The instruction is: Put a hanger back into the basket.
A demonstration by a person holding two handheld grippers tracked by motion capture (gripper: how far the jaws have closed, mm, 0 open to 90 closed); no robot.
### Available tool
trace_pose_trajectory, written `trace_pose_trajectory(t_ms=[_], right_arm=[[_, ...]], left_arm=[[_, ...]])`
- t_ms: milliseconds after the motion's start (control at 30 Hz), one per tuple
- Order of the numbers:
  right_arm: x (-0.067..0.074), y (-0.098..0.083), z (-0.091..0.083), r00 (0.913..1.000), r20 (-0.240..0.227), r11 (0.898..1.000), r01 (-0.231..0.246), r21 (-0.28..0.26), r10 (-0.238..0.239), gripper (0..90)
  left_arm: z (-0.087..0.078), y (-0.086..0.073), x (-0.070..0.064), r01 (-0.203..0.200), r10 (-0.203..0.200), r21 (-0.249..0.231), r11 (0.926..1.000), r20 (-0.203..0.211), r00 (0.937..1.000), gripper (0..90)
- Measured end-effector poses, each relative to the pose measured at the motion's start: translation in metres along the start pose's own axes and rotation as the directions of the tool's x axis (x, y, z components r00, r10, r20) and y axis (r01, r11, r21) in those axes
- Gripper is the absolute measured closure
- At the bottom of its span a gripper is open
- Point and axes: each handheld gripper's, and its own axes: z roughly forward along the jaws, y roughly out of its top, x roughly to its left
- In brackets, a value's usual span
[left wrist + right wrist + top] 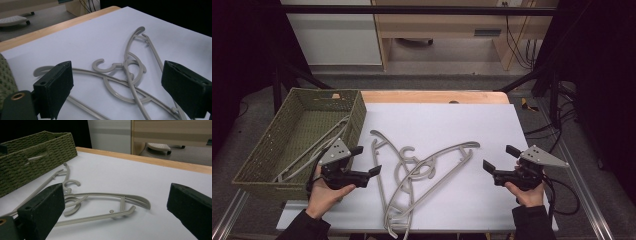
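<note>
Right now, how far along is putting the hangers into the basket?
One hanger already lies in the green basket. Both grippers are open and hold nothing: the left gripper faces the hangers on the sheet, the right gripper waits apart. Those tangled hangers, at least two, are left.

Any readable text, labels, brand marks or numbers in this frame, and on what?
None can be read.
The hangers, the basket, the white table sheet and both grippers, left and right, carry no visible print.
The dark strip on the cabinet behind the table may be a label, but it is too small and blurred to tell.
</note>
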Motion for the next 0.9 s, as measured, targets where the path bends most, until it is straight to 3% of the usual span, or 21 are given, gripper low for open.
trace_pose_trajectory(t_ms=[300,567,833,900], right_arm=[[0.001,0.000,-0.001,1.0000,-0.003,1.000,0.000,-0.003,0.000,1.8],[0.002,0.000,0.000,1.0000,-0.003,1.000,0.003,0.002,-0.003,1.8],[0.002,0.001,-0.003,1.0000,-0.008,1.000,0.004,-0.003,-0.004,1.8],[0.002,0.002,-0.003,0.9999,-0.009,1.000,0.004,-0.004,-0.004,1.8]], left_arm=[[0.018,-0.002,-0.013,-0.030,0.029,0.055,0.9981,0.016,0.9995,9.2],[0.038,0.001,-0.020,-0.042,0.038,0.141,0.9892,0.031,0.9988,9.2],[0.065,0.004,-0.027,-0.065,0.055,0.239,0.9688,0.051,0.9972,13.3],[0.072,0.002,-0.028,-0.073,0.061,0.272,0.9596,0.055,0.9966,14.6]])
